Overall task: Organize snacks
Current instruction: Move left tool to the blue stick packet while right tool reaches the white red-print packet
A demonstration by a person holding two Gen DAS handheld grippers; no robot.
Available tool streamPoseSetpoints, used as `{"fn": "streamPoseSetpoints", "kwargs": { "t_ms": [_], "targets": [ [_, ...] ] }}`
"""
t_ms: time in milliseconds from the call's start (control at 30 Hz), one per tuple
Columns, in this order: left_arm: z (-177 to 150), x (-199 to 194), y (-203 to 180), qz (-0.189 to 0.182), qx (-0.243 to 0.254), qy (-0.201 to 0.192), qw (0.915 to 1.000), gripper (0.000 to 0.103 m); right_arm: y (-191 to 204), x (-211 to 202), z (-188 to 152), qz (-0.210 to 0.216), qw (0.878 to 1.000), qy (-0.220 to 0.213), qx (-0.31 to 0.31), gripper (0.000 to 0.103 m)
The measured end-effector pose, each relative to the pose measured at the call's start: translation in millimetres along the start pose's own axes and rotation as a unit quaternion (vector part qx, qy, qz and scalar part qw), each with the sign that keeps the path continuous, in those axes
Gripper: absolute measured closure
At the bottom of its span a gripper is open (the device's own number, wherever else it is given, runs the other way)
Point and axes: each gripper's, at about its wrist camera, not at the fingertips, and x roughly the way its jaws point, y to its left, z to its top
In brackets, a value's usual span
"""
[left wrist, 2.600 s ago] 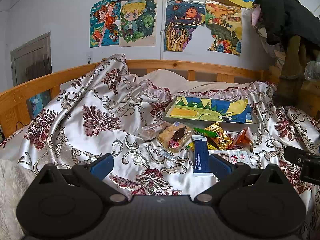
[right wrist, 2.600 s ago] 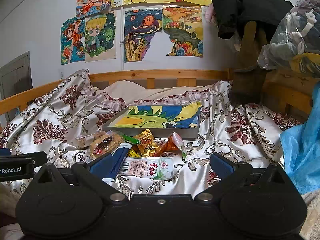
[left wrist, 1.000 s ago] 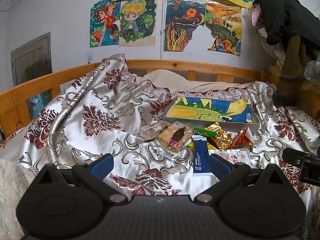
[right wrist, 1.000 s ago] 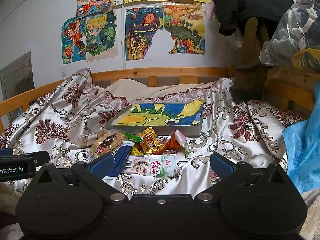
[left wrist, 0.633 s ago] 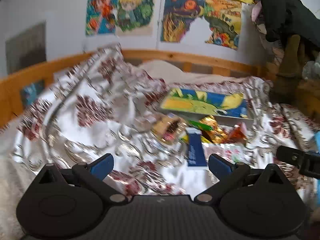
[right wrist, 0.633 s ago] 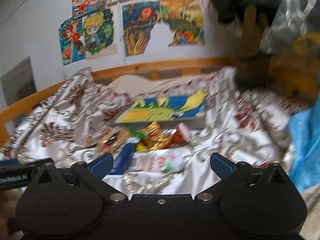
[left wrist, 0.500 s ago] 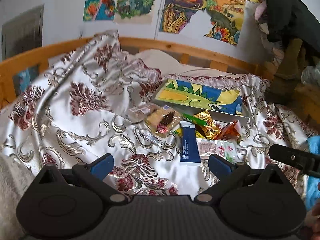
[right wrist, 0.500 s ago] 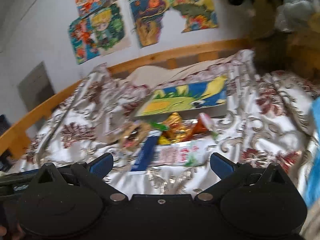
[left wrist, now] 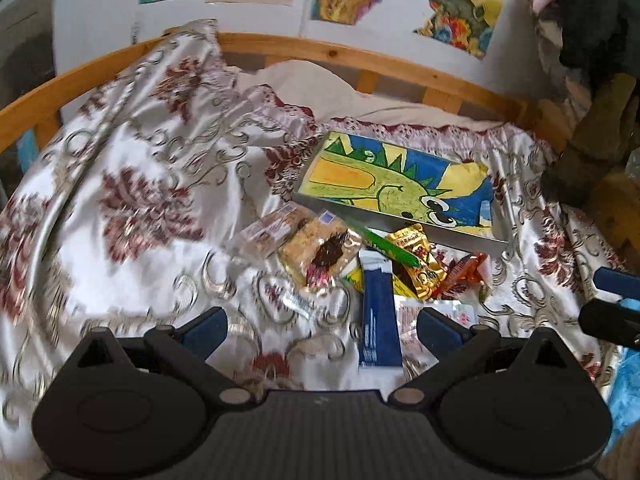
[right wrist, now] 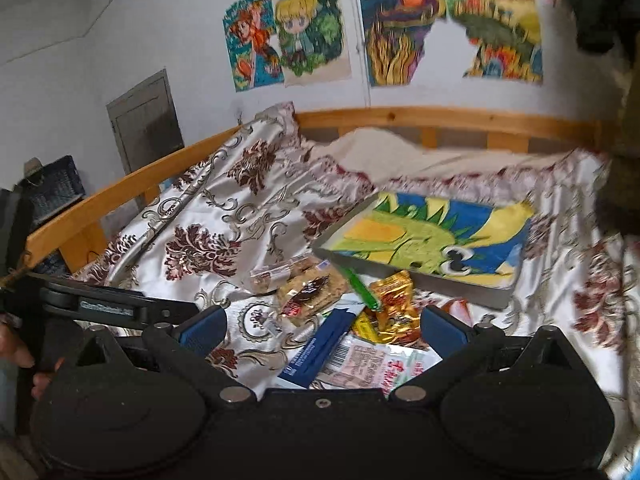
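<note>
A pile of snacks lies on a patterned satin bedspread [left wrist: 132,200]: a dark blue bar pack [left wrist: 378,316], a clear-wrapped cake [left wrist: 320,254], a biscuit pack [left wrist: 270,228], a gold wrapper [left wrist: 416,262], a green stick [left wrist: 386,246], an orange pack [left wrist: 466,266] and a white-red packet [right wrist: 372,368]. Behind them stands a shallow grey box with a dinosaur drawing [left wrist: 400,188]. My left gripper [left wrist: 320,326] is open and empty, just short of the blue pack. My right gripper [right wrist: 322,326] is open and empty over the pile [right wrist: 316,292]; the box also shows in its view [right wrist: 432,240].
A wooden bed rail [left wrist: 360,60] runs behind the bedspread, with drawings on the wall [right wrist: 308,28]. Dark clothes hang at the right [left wrist: 592,20]. The other gripper shows at the right edge of the left wrist view [left wrist: 616,304]. A blue cloth [left wrist: 628,392] lies at right.
Both grippers have moved forward and tilted down toward the snack pile, which now looks larger and nearer. Both stay open and empty. The snacks have not moved.
</note>
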Motion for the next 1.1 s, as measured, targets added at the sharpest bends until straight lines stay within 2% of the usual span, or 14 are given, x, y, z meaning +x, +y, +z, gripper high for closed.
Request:
{"fn": "streamPoseSetpoints", "kwargs": {
  "t_ms": [133, 233, 333, 367, 467, 533, 633, 800, 900, 1033, 1100],
  "targets": [
    [15, 34, -7, -0.007, -0.005, 0.013, 0.9999, 0.0, -22, 29, 18, 0.026, 0.999, 0.025, 0.02, 0.0],
    [17, 61, -9, -0.023, -0.013, 0.022, 0.9994, 0.0, -35, 55, 26, 0.045, 0.998, 0.044, 0.005, 0.0],
    [16, 85, -11, -0.074, 0.0, 0.042, 0.9963, 0.001, -43, 84, 23, 0.069, 0.995, 0.069, -0.035, 0.001],
    [14, 92, -13, -0.081, 0.005, 0.046, 0.9956, 0.001, -44, 92, 21, 0.071, 0.993, 0.076, -0.051, 0.001],
    [10, 112, -16, -0.087, 0.004, 0.066, 0.994, 0.001, -50, 112, 5, 0.069, 0.989, 0.092, -0.089, 0.001],
    [9, 123, -14, -0.09, -0.009, 0.081, 0.9926, 0.001, -55, 127, -7, 0.068, 0.984, 0.122, -0.11, 0.001],
    [8, 139, -14, -0.091, -0.02, 0.102, 0.9905, 0.001, -59, 145, -26, 0.038, 0.974, 0.155, -0.16, 0.001],
    [2, 162, -24, -0.079, 0.01, 0.133, 0.9879, 0.001, -66, 162, -40, 0.021, 0.966, 0.169, -0.195, 0.002],
    [1, 169, -31, -0.082, 0.024, 0.135, 0.9872, 0.001, -65, 170, -42, 0.035, 0.962, 0.172, -0.211, 0.002],
    [1, 174, -35, -0.092, 0.031, 0.129, 0.9868, 0.004, -63, 174, -45, 0.076, 0.956, 0.171, -0.225, 0.001],
    [2, 176, -36, -0.091, 0.032, 0.132, 0.9865, 0.004, -59, 179, -47, 0.079, 0.953, 0.175, -0.235, 0.001]
  ]
}}
